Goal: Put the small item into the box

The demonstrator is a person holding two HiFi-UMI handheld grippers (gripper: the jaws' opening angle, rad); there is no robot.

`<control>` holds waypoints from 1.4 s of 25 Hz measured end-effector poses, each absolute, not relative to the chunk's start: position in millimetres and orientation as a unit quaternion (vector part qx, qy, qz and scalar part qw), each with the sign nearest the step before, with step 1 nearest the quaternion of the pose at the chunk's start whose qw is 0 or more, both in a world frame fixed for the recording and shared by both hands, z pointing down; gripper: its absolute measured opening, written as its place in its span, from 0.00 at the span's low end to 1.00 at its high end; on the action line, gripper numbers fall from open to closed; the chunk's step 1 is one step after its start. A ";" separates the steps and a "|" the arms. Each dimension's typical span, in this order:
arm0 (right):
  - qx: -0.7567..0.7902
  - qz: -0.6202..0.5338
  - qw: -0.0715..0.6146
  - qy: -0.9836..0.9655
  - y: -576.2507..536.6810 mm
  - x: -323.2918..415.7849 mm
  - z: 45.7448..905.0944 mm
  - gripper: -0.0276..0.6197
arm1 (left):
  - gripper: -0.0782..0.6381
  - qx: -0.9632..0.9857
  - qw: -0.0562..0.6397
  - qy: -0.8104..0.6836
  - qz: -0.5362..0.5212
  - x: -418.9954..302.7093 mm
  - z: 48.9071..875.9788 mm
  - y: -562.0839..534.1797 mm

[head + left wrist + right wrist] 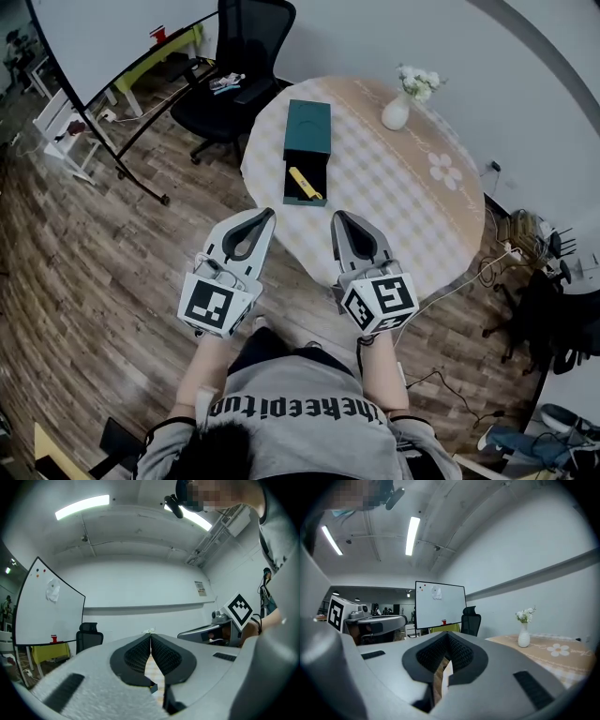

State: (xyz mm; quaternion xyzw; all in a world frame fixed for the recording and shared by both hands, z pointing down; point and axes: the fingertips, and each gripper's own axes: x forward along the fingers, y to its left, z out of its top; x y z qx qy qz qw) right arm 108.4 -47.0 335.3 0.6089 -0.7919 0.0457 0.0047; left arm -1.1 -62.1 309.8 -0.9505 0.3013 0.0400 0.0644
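Nearest, the person's grey shirt (300, 422) fills the bottom edge, above a wooden floor (94, 281). Ahead lies the round checked surface (394, 206), with a black chair (239, 66) behind it. Left tongs (265, 216) and right tongs (339, 218) are each closed tip to tip with nothing between them, held short of the surface's near edge. On the surface the green box (307, 127) stands open, a white vase (396, 112) well apart to its right. The small yellow item (305, 183) already lies in the box's dark tray. It looks light, stiff and slim, and a pinch across its middle should hold it
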 end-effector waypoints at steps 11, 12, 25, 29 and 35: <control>0.572 0.037 -0.006 -0.819 -7.7 115.9 325.2 0.05 | 0.13 -0.935 0.057 0.345 0.052 4.0 304.2 -20.1; 0.569 0.037 -0.006 -0.822 -4.4 116.6 324.8 0.05 | 0.13 -0.934 0.057 0.348 0.051 4.9 304.2 -16.4; 0.544 0.034 -0.005 -0.838 39.3 125.9 324.6 0.05 | 0.13 -0.925 0.058 0.372 0.048 17.2 304.1 31.0; 0.543 0.036 -0.006 -0.839 48.2 129.7 326.2 0.05 | 0.13 -0.924 0.058 0.374 0.047 21.4 305.3 41.1; 0.539 0.033 -0.006 -0.841 57.3 136.9 328.3 0.05 | 0.13 -0.924 0.061 0.375 0.044 30.5 306.8 50.4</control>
